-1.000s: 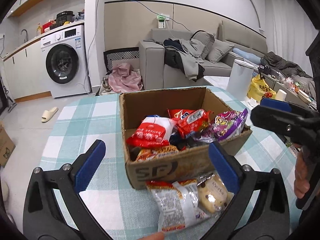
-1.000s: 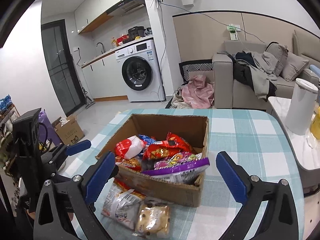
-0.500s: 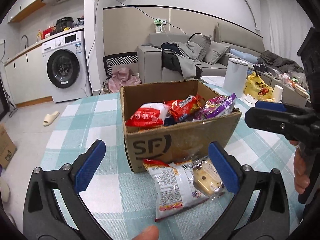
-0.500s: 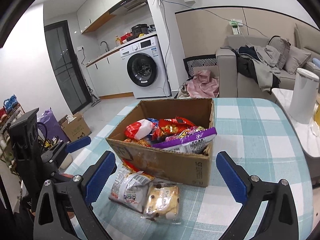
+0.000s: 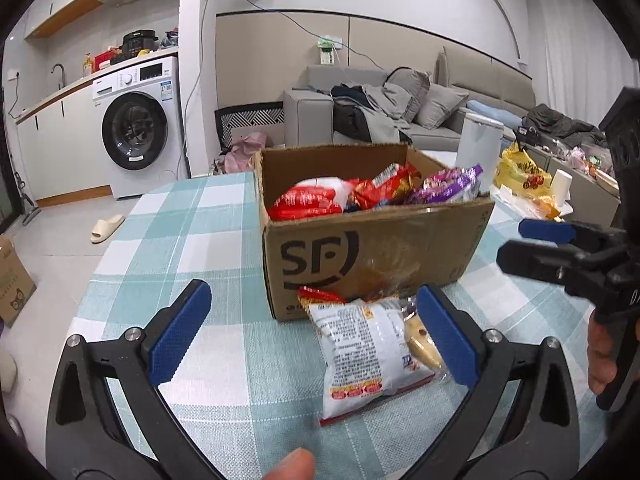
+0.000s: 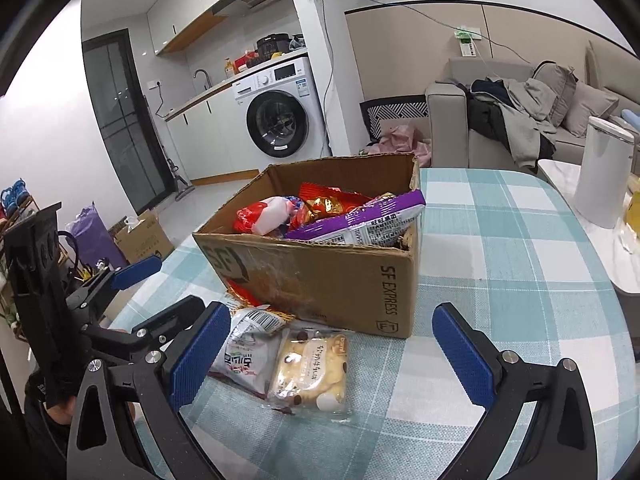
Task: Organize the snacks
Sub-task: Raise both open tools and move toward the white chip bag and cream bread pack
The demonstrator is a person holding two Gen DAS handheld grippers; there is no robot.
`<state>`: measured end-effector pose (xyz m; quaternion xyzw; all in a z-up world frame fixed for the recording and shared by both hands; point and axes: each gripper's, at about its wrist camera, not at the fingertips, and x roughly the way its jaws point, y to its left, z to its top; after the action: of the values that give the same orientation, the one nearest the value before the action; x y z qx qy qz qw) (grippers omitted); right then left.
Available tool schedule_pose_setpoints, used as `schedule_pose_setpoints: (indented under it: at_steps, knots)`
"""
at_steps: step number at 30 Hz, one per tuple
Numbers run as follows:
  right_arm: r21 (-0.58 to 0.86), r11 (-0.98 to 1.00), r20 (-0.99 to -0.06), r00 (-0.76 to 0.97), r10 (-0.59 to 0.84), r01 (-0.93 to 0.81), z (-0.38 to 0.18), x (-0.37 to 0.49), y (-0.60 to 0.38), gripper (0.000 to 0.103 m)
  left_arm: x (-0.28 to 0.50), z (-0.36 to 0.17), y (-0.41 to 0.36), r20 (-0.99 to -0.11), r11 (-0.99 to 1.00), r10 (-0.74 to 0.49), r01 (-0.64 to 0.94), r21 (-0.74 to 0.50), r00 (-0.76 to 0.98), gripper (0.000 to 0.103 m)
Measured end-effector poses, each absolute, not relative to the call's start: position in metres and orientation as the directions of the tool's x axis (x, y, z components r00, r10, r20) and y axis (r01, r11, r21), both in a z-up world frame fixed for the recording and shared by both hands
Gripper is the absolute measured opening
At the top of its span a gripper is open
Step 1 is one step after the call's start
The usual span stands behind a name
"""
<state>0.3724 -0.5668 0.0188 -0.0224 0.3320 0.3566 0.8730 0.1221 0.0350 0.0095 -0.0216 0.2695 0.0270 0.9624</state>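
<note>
Snack packets, a white chip bag (image 5: 366, 350) and a cookie pack (image 6: 310, 372), lie against the SF cardboard box (image 5: 376, 248); both grippers, left (image 5: 314, 336) and right (image 6: 332, 354), hover spread wide, empty.

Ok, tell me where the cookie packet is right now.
The cookie packet lies on the checked tablecloth just in front of the cardboard box, beside the white snack bag, low and centre-left in the right wrist view.

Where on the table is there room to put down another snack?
Bare checked tablecloth lies right of the brown cardboard box, toward the white bin, and left of the box. In front it is crowded: a white snack bag and yellow biscuit pack lie there.
</note>
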Motion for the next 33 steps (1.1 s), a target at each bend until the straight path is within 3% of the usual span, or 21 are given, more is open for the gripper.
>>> schedule_pose_setpoints:
  at_steps: [7,20,33]
  knots:
    - [0.193,0.747,-0.653,0.485,0.582,-0.636,0.005,0.376,-0.559,0.103,0.12,0.002,0.037,-0.514,0.997,0.048,-0.071,-0.026,0.856,0.102]
    - [0.153,0.756,-0.736,0.437,0.517,-0.636,-0.023,0.381,-0.543,0.103,0.131,-0.014,0.042,-0.588,0.997,0.031,-0.067,-0.04,0.808,0.102]
    - [0.107,0.744,-0.807,0.379,0.452,-0.66,-0.054,0.378,-0.522,0.103,0.127,-0.015,0.047,-0.568,0.995,0.04,-0.085,-0.052,0.822,0.102]
